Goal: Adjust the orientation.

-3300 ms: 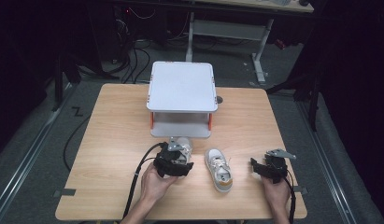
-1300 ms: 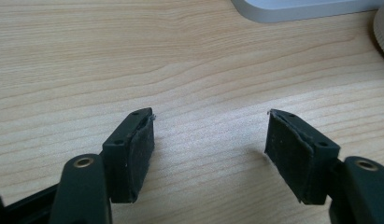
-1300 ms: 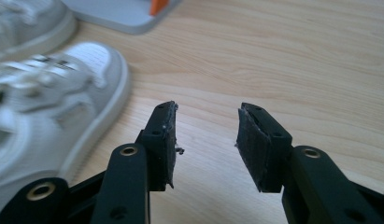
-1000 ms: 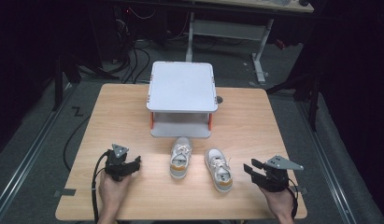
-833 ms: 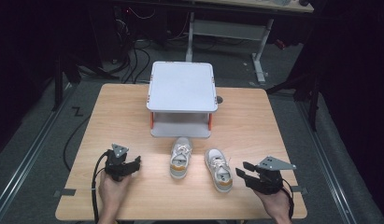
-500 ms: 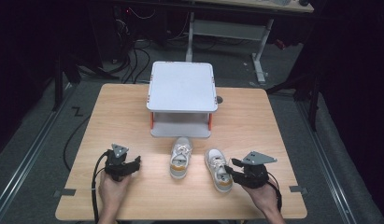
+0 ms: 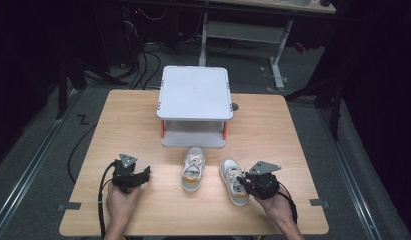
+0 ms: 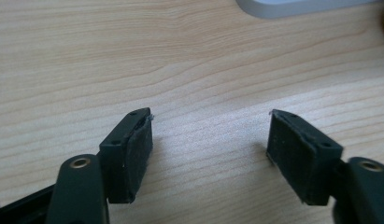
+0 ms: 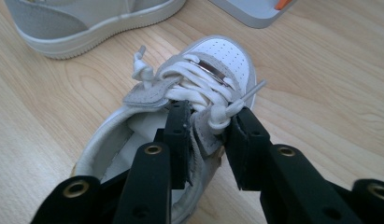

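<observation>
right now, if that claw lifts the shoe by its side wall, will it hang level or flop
The shoe probably tips toe-down, since the right claw pinches only the thin collar near the laces. That soft wall looks bendable, so it may fold. It seems small and light.

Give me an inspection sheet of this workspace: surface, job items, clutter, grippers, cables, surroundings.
Surface: light wooden table, bare grain.
Job items: right white lace-up sneaker, side wall pinched; left white lace-up sneaker beside it, apart; grey two-tier shelf with orange posts behind.
Clutter: nothing seen.
Grippers: right hand-held gripper, jaws just closing, one inside the collar, one outside; left hand-held gripper open over bare wood.
Cables: black gripper cable trails off the near edge.
Surroundings: dark floor, white desk frame.
</observation>
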The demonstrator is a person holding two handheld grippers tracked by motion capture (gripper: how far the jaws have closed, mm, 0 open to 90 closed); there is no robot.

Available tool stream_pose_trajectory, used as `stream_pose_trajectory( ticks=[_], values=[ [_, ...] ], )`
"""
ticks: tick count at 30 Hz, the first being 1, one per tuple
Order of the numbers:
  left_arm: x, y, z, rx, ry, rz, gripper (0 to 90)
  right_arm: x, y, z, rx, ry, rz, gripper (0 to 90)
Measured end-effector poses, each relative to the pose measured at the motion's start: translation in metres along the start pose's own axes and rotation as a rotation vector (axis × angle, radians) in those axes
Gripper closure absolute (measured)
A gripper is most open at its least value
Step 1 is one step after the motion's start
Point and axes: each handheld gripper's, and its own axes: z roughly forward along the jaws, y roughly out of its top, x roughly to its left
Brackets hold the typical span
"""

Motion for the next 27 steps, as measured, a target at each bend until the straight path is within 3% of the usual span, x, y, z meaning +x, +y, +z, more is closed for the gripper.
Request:
stream_pose_trajectory(
  ticks=[5, 10, 19, 27],
  values=[
    [0.0002, -0.0001, 0.0001, -0.004, -0.002, -0.007, 30.7, -0.0018, -0.0002, -0.0011, -0.004, 0.006, 0.011, 75.3],
    [0.0004, -0.0001, 0.0002, -0.004, -0.003, -0.008, 31.0, -0.0008, 0.0037, -0.0026, 0.014, -0.017, -0.033, 79.2],
    [-0.0002, -0.0001, -0.0001, 0.000, 0.002, -0.005, 30.1, -0.0004, -0.0002, -0.0044, -0.022, -0.048, 0.006, 80.5],
    [-0.0004, -0.0001, 0.0001, -0.002, 0.002, -0.008, 30.0, -0.0046, 0.0063, -0.0076, -0.033, -0.036, 0.029, 81.1]
  ],
)
